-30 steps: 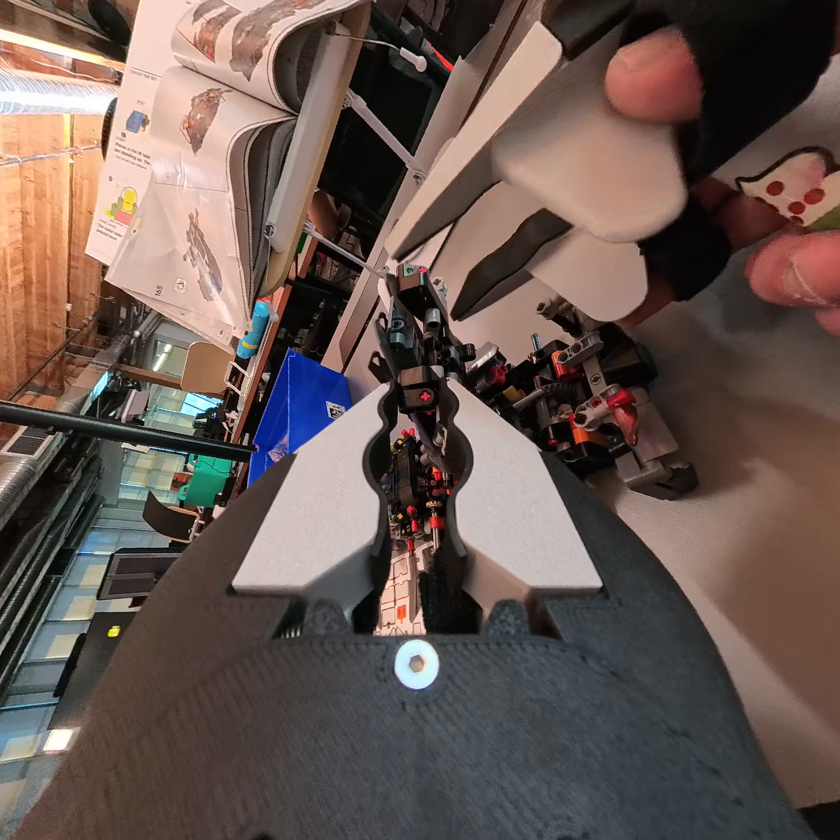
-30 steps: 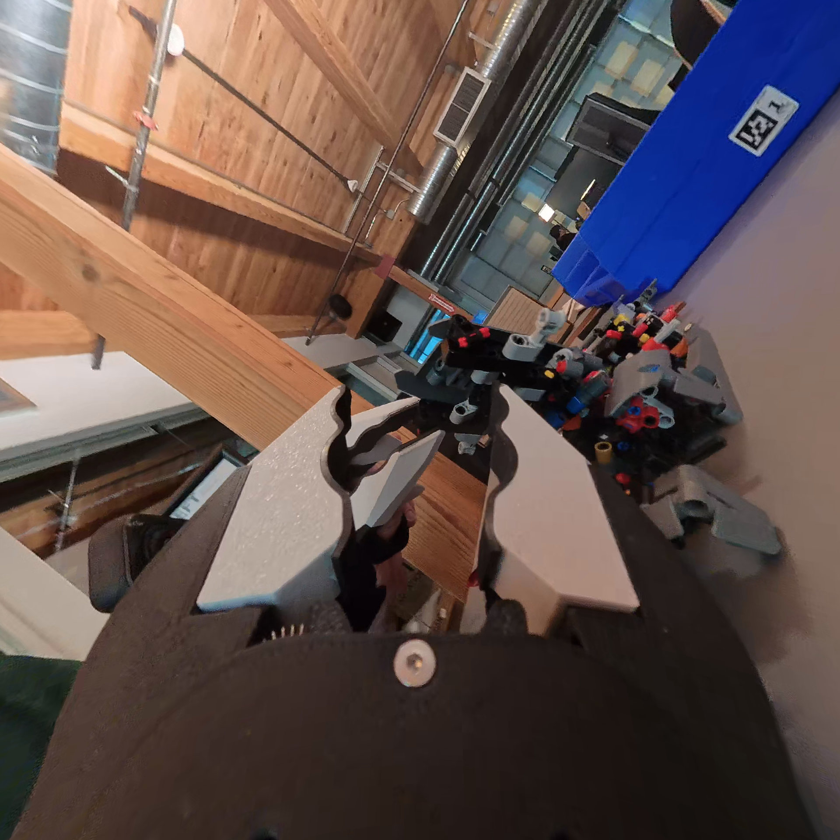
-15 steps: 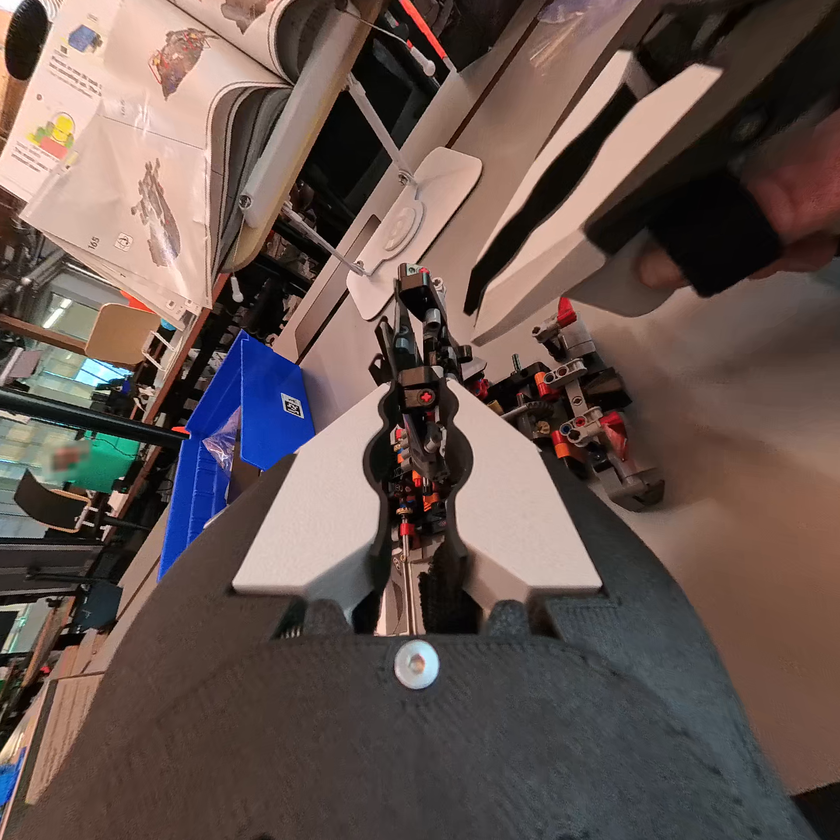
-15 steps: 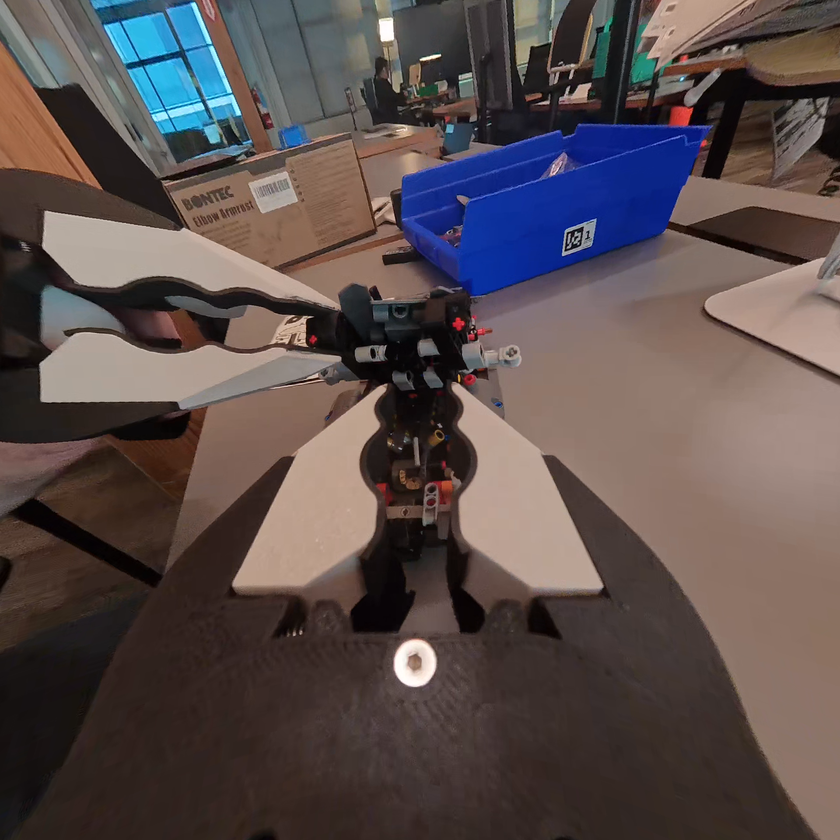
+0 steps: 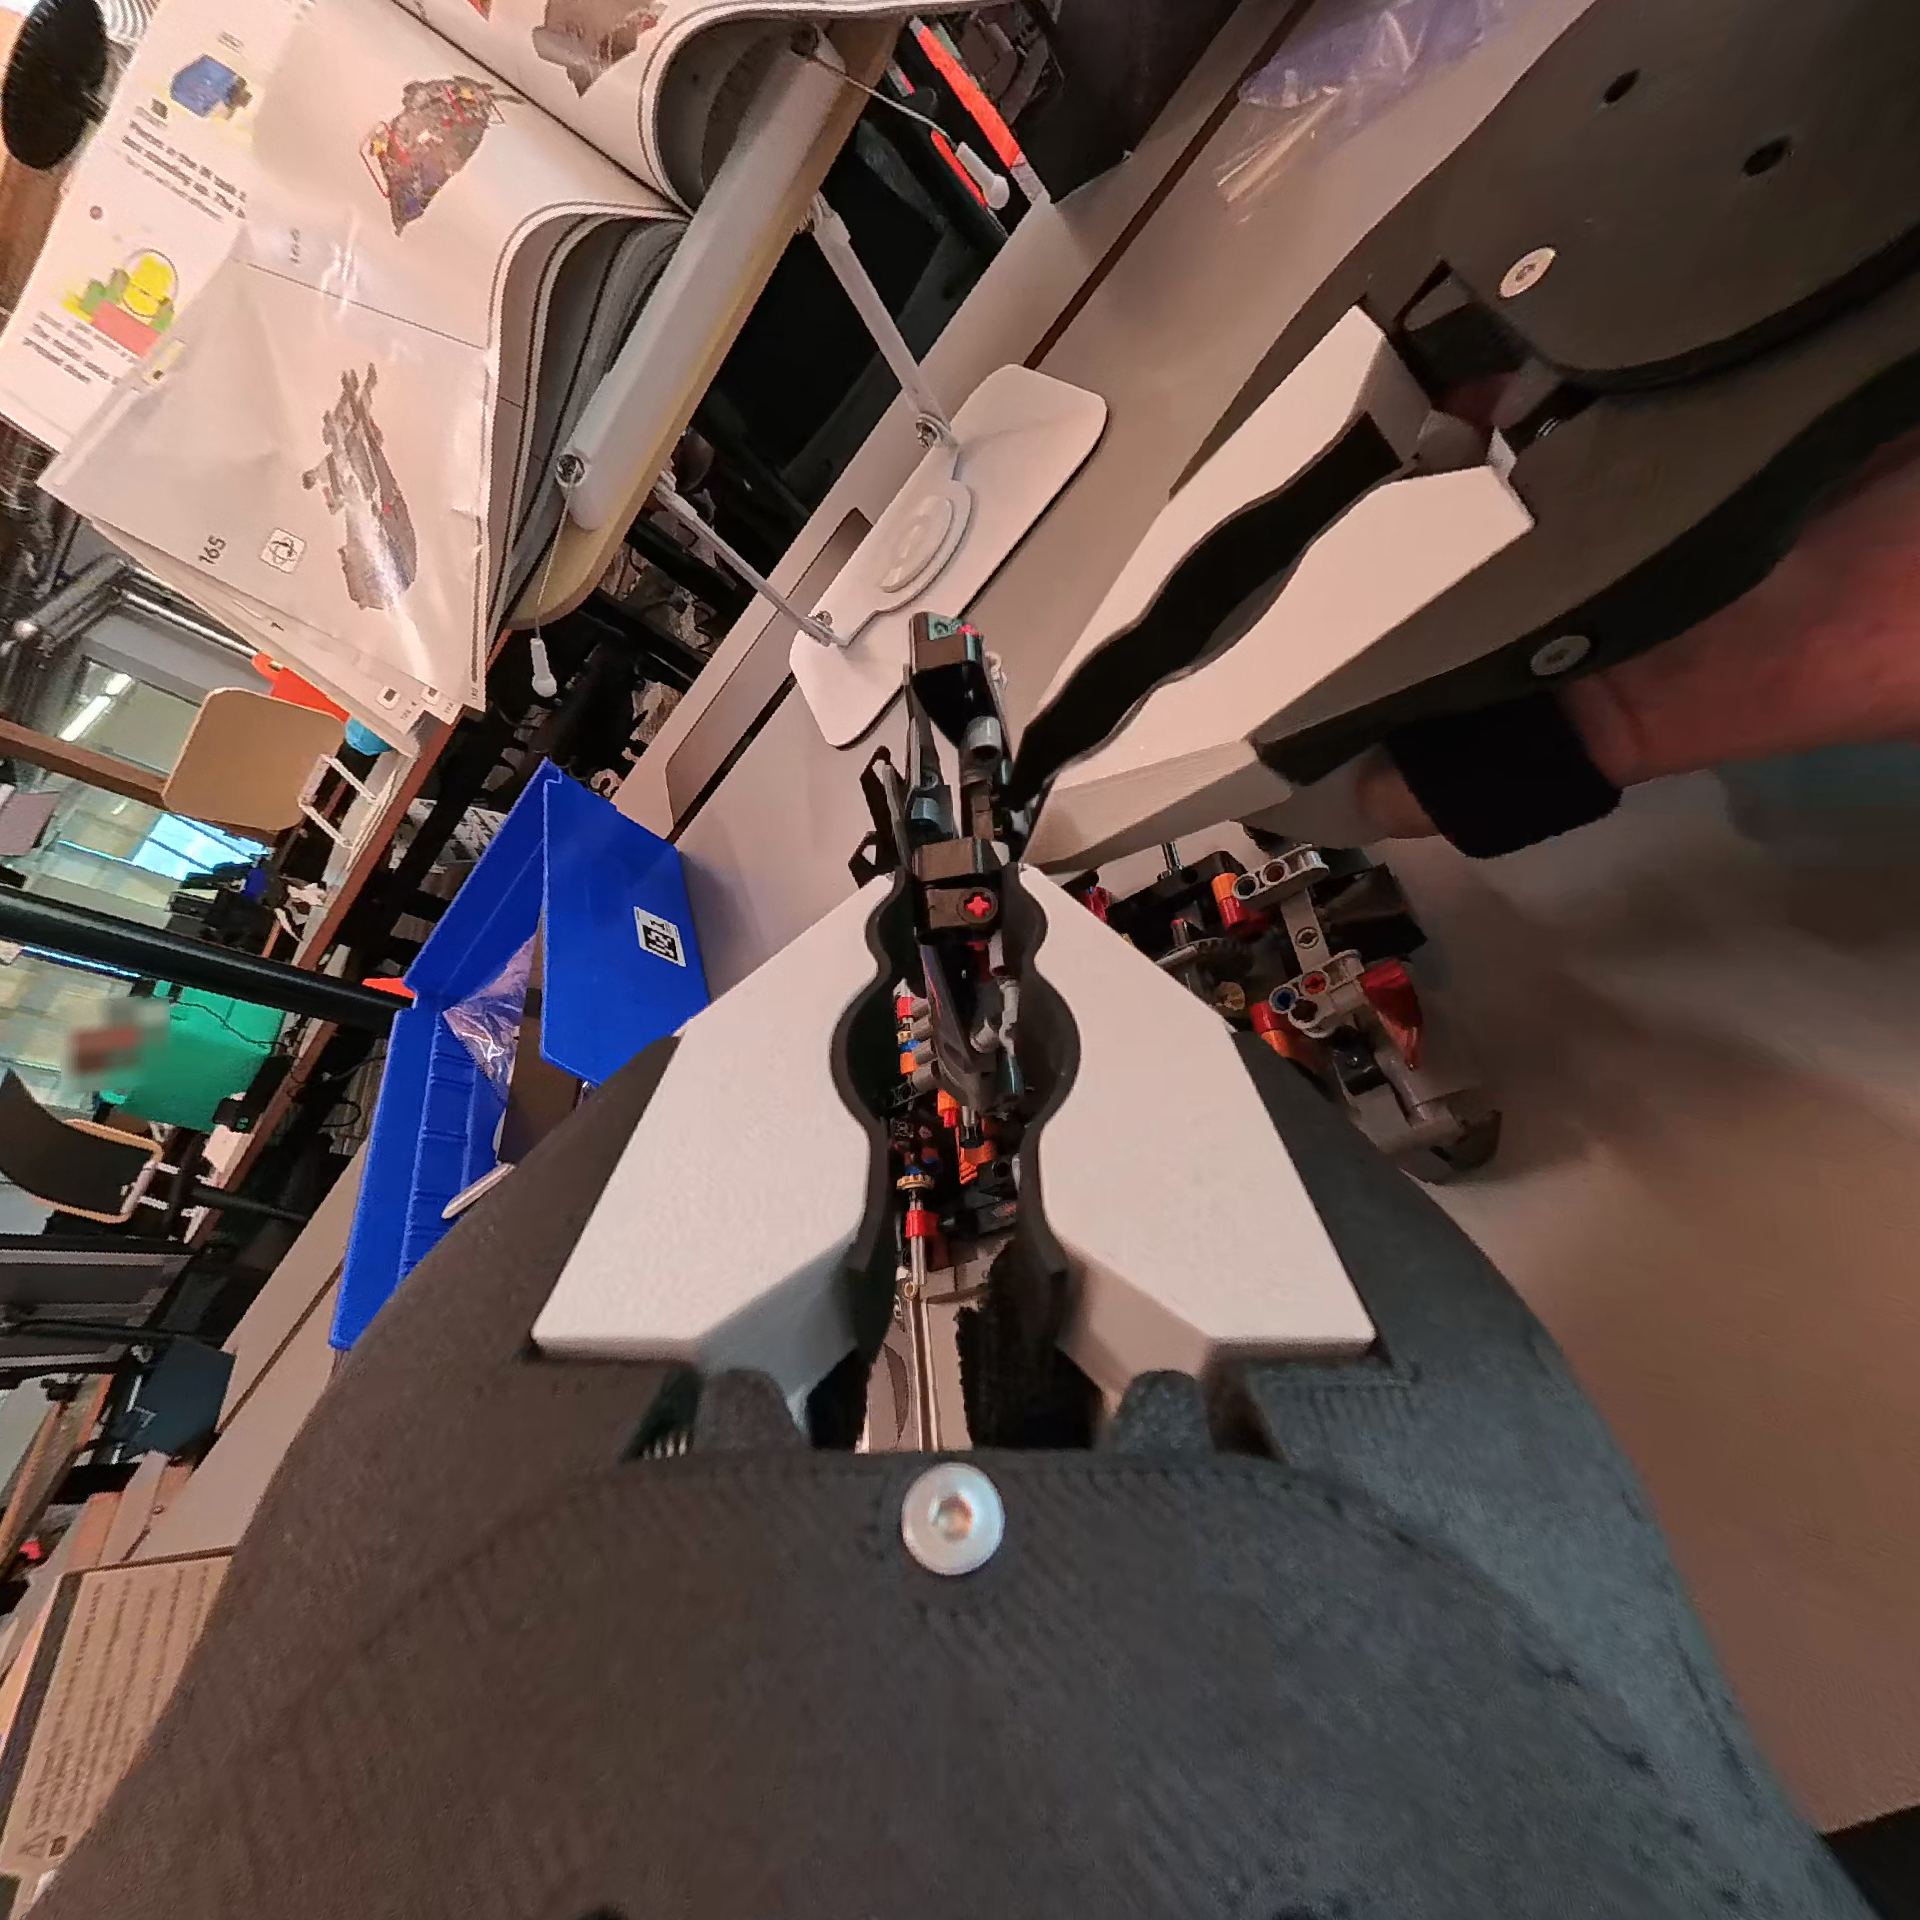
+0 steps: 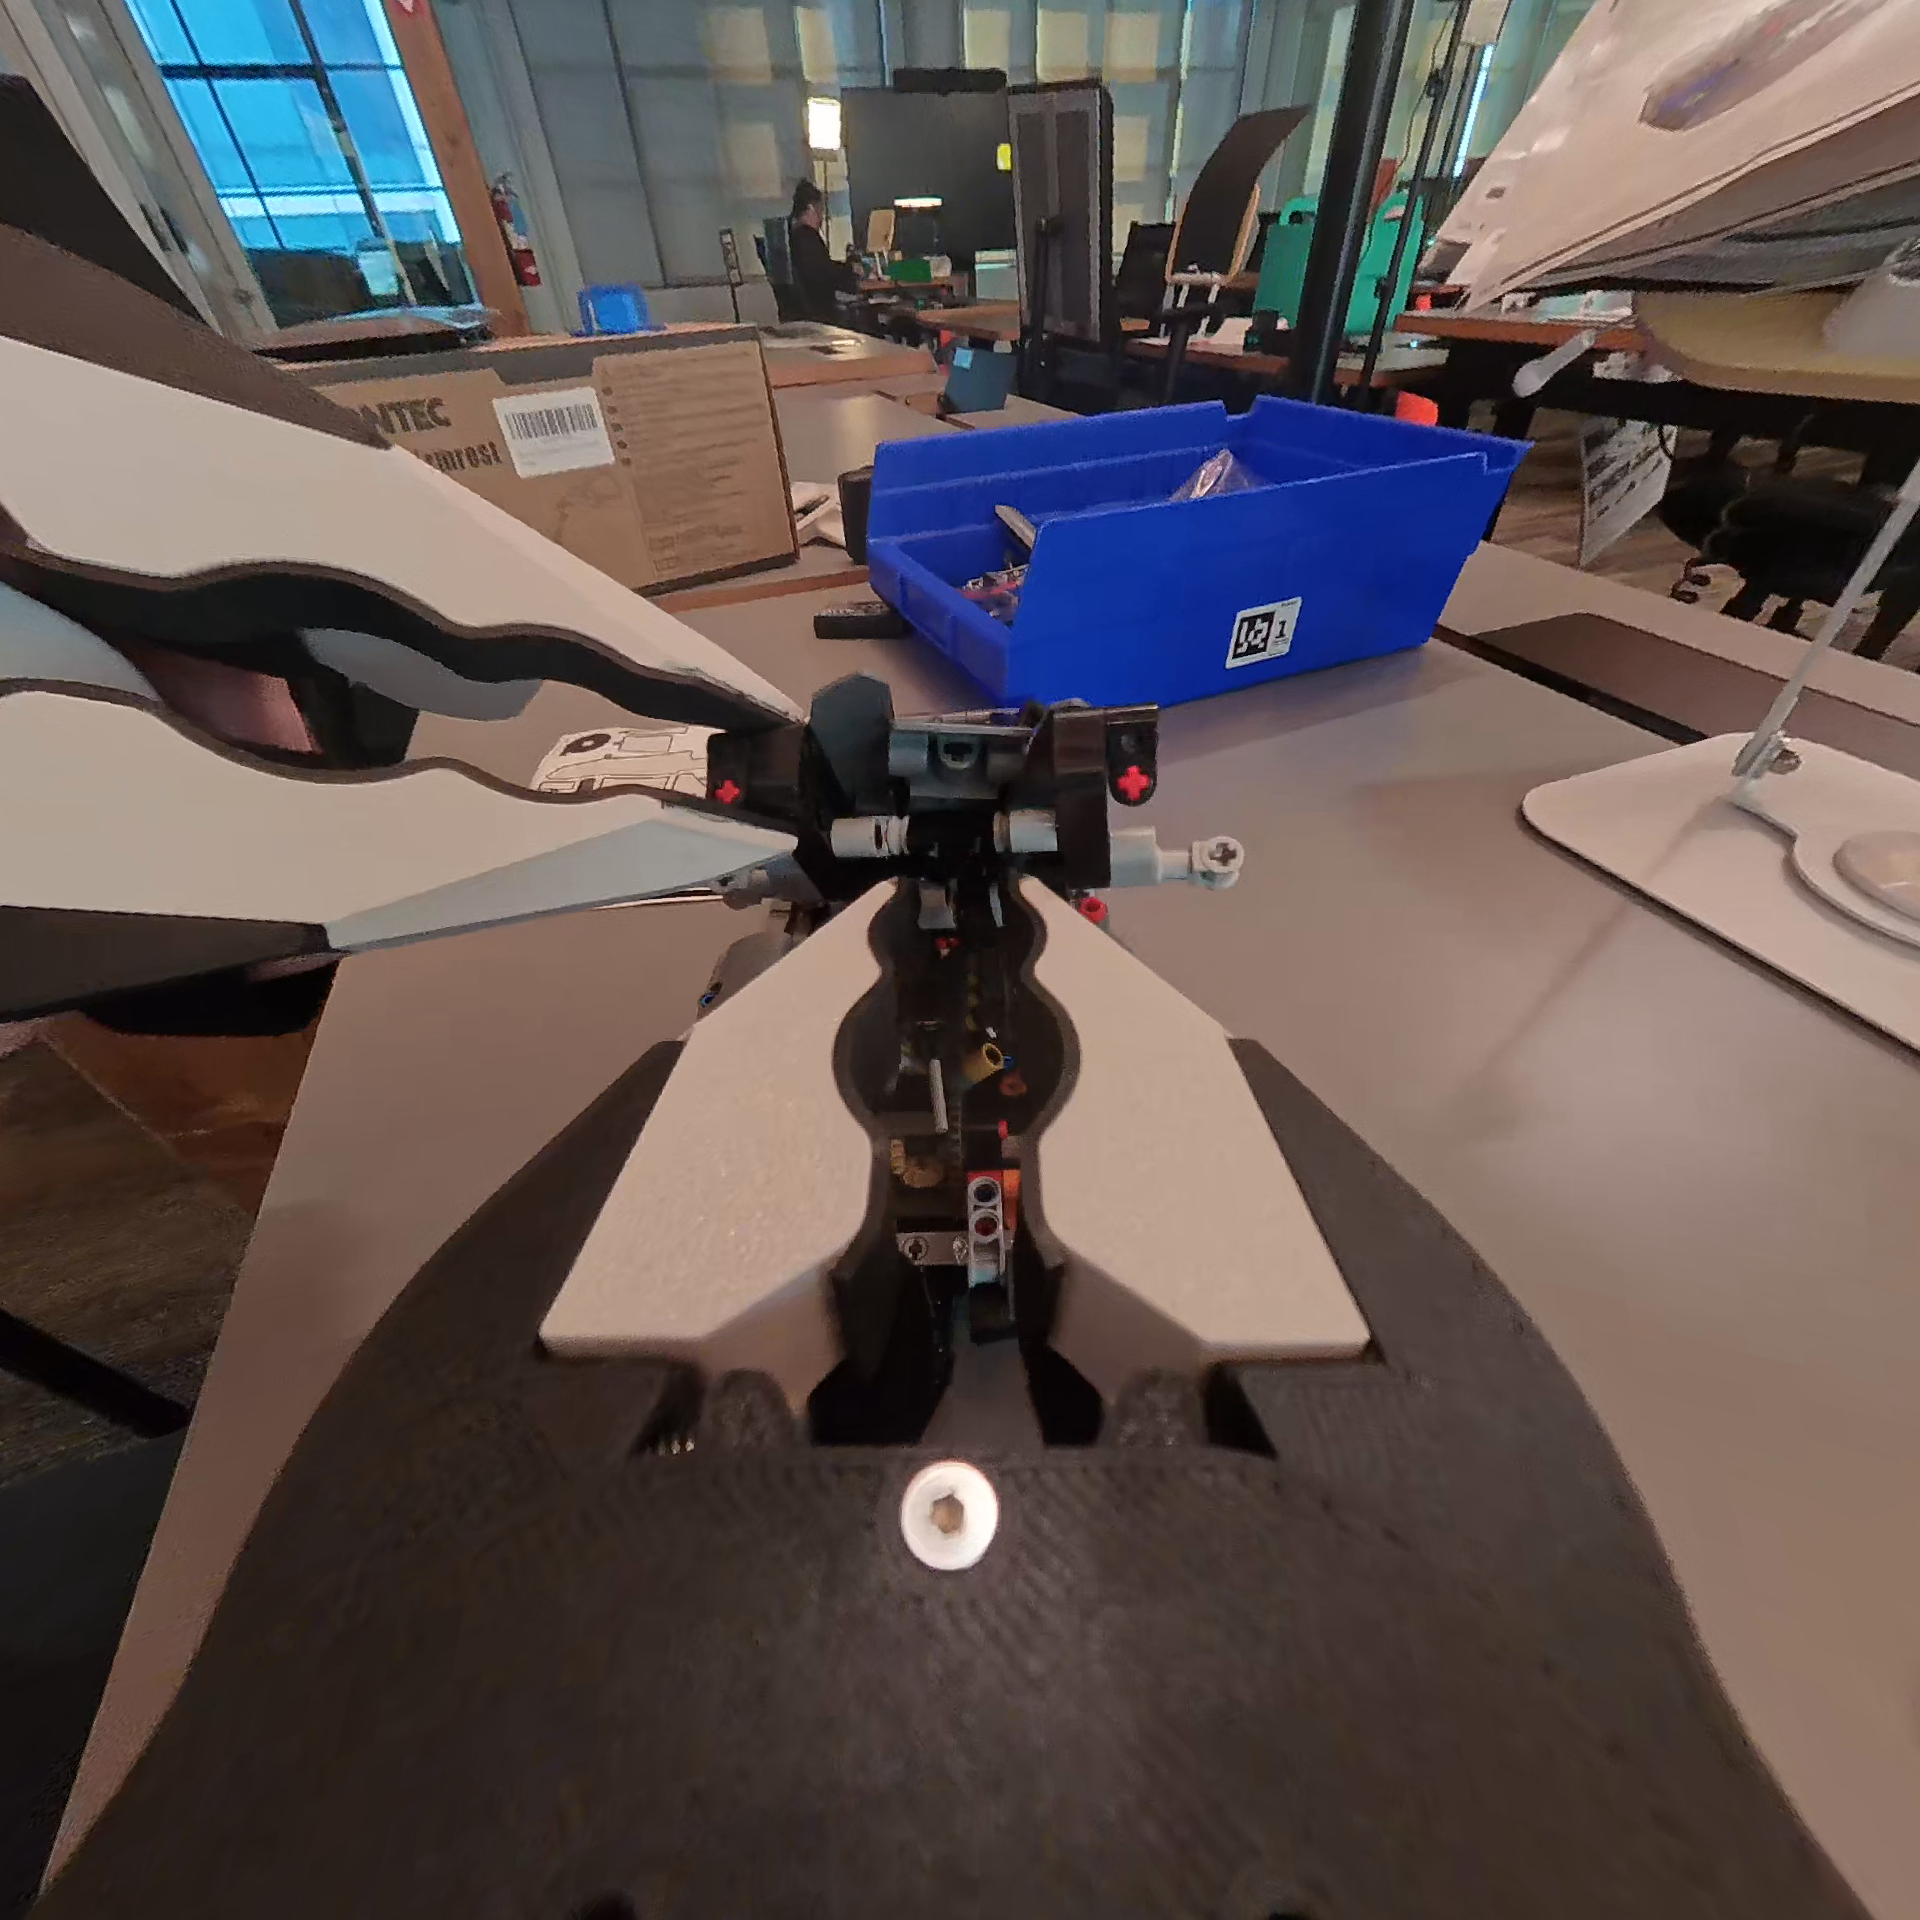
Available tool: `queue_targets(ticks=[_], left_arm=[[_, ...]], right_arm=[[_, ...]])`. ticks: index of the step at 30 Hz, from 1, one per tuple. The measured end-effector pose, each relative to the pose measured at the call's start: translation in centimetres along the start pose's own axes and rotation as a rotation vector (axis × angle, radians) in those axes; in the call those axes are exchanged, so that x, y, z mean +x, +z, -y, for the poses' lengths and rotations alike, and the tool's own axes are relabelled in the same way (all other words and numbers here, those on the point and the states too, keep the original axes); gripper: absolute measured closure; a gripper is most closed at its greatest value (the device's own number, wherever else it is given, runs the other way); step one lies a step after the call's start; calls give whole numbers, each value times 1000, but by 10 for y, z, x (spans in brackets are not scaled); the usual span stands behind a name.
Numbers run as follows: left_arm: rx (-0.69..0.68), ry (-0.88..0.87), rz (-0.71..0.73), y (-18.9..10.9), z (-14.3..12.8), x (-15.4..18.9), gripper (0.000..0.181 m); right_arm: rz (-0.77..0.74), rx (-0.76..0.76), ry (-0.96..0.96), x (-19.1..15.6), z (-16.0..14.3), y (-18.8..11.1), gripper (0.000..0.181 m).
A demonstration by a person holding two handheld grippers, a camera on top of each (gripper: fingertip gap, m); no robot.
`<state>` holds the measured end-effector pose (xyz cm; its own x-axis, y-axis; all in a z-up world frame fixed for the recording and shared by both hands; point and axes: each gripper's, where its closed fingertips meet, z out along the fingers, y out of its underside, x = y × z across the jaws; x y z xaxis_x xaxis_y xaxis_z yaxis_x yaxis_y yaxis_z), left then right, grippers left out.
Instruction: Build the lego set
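A black lego assembly with grey pins and red cross axles is held above the grey table. My left gripper is shut on its lower end. My right gripper comes in from the upper right and its tips close on the assembly's side. In the right wrist view the assembly lies crosswise just past my right gripper, whose fingers pinch its underside. My left gripper grips its left end. A pile of loose lego parts lies on the table behind.
A blue bin with bagged parts stands at the back of the table. An instruction booklet rests on a stand with a white base at the right. A cardboard box sits at the back left. Both grippers' tips are close together, under 4 cm apart.
My right gripper was open and pointing up a second ago. It has swung level, come to the assembly and closed on it. My left gripper has kept its hold.
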<state>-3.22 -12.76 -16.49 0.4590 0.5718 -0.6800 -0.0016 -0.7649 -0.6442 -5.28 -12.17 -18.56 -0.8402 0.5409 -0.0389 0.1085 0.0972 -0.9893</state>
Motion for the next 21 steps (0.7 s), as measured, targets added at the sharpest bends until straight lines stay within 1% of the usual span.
queue_targets(ticks=[3,6,9,13,18,21], left_arm=[[-1,10,2,1,0,2,167],[1,6,4,1,1,3,167],[0,5,4,2,2,4,167],[4,-2,4,2,3,3,167],[19,-24,5,2,3,3,167],[26,-45,0,2,3,3,167]], right_arm=[[-4,22,-8,0,3,-2,168],[-18,4,-20,0,0,1,168],[-36,-11,-25,2,-2,4,172],[-16,-7,-4,0,-2,5,167],[-7,-9,2,-1,-3,6,167],[2,-18,38,-2,-4,7,167]])
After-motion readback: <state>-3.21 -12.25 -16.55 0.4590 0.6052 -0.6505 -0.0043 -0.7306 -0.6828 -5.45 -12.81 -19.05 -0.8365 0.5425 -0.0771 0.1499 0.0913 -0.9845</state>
